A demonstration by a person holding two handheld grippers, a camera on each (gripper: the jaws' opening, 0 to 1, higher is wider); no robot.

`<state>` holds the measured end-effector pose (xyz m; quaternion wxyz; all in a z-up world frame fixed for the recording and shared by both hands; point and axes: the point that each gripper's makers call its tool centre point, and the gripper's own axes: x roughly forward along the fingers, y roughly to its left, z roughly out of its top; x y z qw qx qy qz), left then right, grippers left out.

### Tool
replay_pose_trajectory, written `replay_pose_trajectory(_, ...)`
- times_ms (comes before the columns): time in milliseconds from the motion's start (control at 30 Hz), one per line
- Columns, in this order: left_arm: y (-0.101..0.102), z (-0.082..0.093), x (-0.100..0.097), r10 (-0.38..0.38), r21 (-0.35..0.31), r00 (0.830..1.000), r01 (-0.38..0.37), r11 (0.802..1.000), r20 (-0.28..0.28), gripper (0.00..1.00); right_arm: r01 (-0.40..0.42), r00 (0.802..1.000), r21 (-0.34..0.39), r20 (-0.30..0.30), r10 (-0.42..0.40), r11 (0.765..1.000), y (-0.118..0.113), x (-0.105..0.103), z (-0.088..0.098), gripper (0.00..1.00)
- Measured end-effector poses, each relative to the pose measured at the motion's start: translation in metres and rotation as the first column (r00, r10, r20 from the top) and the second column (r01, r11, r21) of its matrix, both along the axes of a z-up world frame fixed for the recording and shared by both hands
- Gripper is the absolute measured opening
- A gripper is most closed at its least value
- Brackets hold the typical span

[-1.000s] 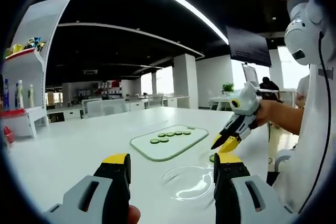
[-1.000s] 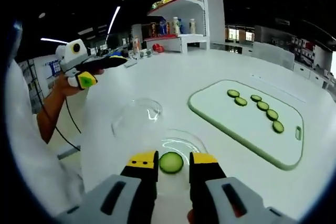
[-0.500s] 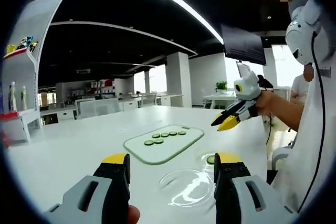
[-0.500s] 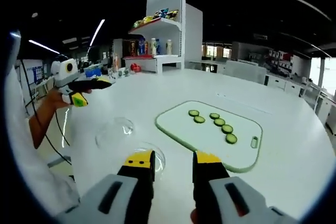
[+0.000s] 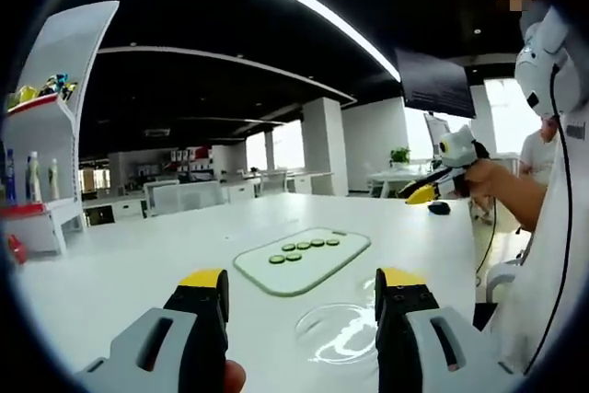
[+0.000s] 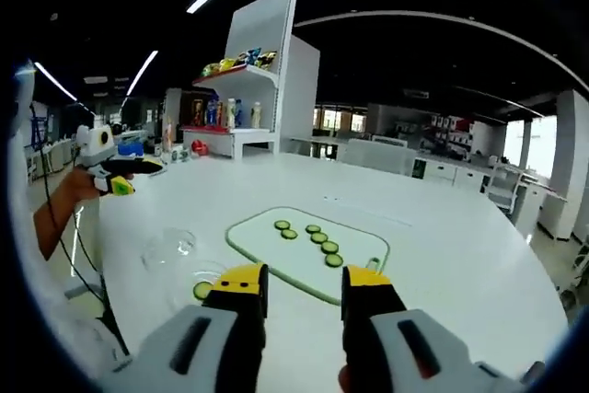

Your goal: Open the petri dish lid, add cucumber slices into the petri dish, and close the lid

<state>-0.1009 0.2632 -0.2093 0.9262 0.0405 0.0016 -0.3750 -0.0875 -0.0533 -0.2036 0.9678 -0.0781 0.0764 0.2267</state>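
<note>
1 cucumber slice (image 6: pixel 202 290) already lies in the petri dish (image 6: pixel 184 275), just beside the right claw (image 6: pixel 299 284), whose jaws stand spread and hold nothing. The left claw (image 5: pixel 302 284) is also spread and empty, above the clear lid (image 5: pixel 338 331) lying on the worktop (image 5: pixel 120 264). Farther off, 6 slices (image 6: pixel 310 236) wait on the cutting board (image 6: pixel 368 260). The likely risks: the glassy lid slipping from a shallow pinch, or a wet slice dropping during the carry.

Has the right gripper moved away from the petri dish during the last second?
Yes. The right gripper rose up and away from the petri dish, leaving one cucumber slice in it.
</note>
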Motion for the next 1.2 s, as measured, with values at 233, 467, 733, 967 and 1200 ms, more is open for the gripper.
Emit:
replay_pose_trajectory(233, 0.004, 0.0, -0.002, 0.002, -0.022, 1.0, -0.002, 1.0, -0.006, 0.64, 0.052, 0.996, 0.035, 0.075, -0.055, 0.998, -0.033, -0.012, 0.017, 0.35)
replay_pose_trajectory(467, 0.001, 0.006, -0.005, 0.009, -0.03, 1.0, -0.009, 1.0, 0.01, 0.64, 0.112, 0.986, 0.026, 0.125, -0.114, 0.993, -0.059, -0.031, 0.023, 0.38)
replay_pose_trajectory(733, 0.001, 0.009, -0.006, 0.018, -0.03, 1.0, -0.018, 0.999, 0.021, 0.64, 0.172, 0.972, 0.067, 0.152, -0.181, 0.983, -0.094, -0.055, 0.025, 0.42)
replay_pose_trajectory(967, 0.004, 0.011, -0.016, 0.029, -0.037, 0.999, -0.028, 0.999, 0.03, 0.64, 0.204, 0.963, 0.094, 0.159, -0.217, 0.974, -0.114, -0.07, 0.025, 0.42)
replay_pose_trajectory(1200, 0.009, 0.01, -0.024, 0.039, -0.036, 0.999, -0.037, 0.999, 0.033, 0.64, 0.218, 0.958, 0.115, 0.166, -0.235, 0.969, -0.126, -0.083, 0.021, 0.42)
